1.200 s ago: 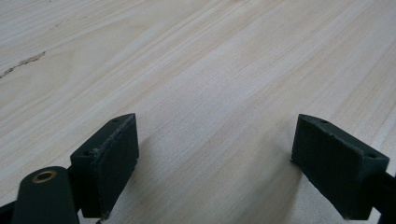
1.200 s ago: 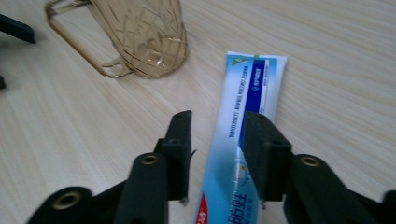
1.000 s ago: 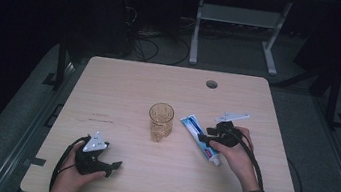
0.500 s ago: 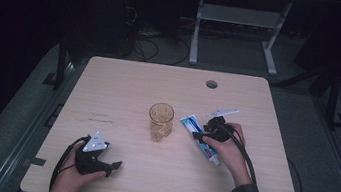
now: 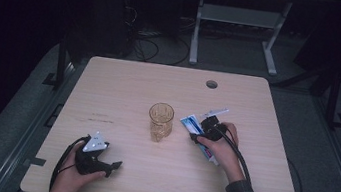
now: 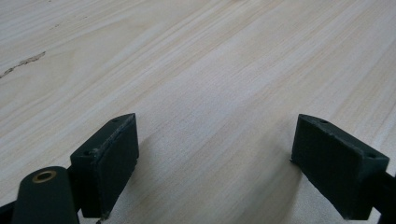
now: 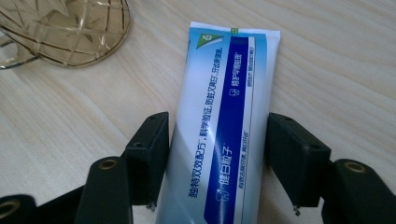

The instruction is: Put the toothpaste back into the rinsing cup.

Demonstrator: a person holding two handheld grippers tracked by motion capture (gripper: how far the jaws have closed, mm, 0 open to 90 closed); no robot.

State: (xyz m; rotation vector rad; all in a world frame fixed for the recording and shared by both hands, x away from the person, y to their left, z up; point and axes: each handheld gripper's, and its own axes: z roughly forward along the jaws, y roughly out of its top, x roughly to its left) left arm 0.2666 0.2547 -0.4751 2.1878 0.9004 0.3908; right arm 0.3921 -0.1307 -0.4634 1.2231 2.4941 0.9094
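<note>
The right gripper [image 7: 217, 161] straddles a blue-and-white toothpaste tube [image 7: 224, 126] that lies flat on the wooden table [image 5: 124, 89]. Its jaws have just been opening and now stand apart, one on each long side of the tube, close to its edges; whether the pads already touch it cannot be told. The step in hand looks like taking hold of the tube. To do it well, the jaws should settle low enough to catch the tube's body rather than skim its top, stay square to its long axis, and close gently, since a soft tube will buckle or squirt if squeezed hard. The glass cup [image 7: 65, 28] stands just ahead and to one side of the jaws, so any lift should come straight up before swinging toward it.

The left gripper [image 6: 229, 163] rests with its jaws wide apart over bare table, nothing between them.

The right gripper view gives the fit of jaws to tube and the crimped flat end pointing away from the gripper. The high view gives the layout instead: the right gripper [image 5: 210, 128] and tube [image 5: 193, 125] lie beside the cup [image 5: 160, 121], and the left gripper [image 5: 98, 162] sits well apart near the table's front edge.
</note>
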